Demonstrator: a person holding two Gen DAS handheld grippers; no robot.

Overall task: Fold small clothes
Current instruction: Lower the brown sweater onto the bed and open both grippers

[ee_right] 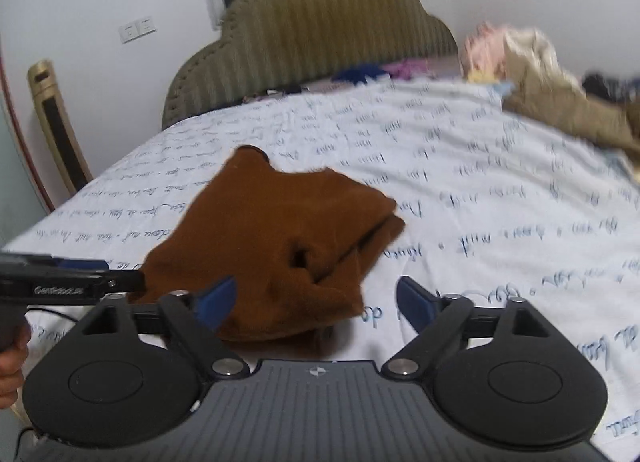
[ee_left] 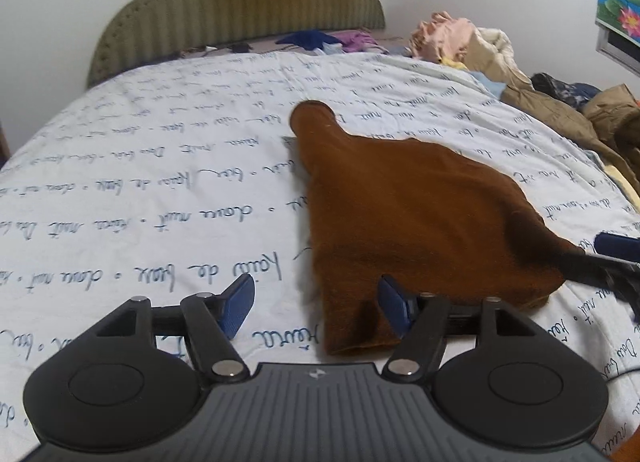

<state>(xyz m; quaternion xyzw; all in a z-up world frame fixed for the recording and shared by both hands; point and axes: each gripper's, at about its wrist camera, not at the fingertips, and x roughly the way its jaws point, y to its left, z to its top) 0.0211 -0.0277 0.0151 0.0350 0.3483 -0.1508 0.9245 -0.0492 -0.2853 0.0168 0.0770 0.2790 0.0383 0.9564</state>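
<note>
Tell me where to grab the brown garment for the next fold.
Take the brown garment at its near hem corner, coming in low from the near side. That edge lies flat and loose just ahead of the open left claw.

My right gripper (ee_right: 316,304) hangs over the near edge of the bed with its blue pads (ee_right: 414,302) spread wide and nothing pressed between them. The brown garment (ee_right: 272,234) lies folded on the white script-printed sheet (ee_right: 500,198), its near corner just behind my left pad. My left gripper (ee_right: 120,282) pokes in from the left, touching the garment's edge, I think, though blur hides it. A pile of clothes (ee_right: 540,78) sits far right by the padded headboard (ee_right: 320,30).
</note>
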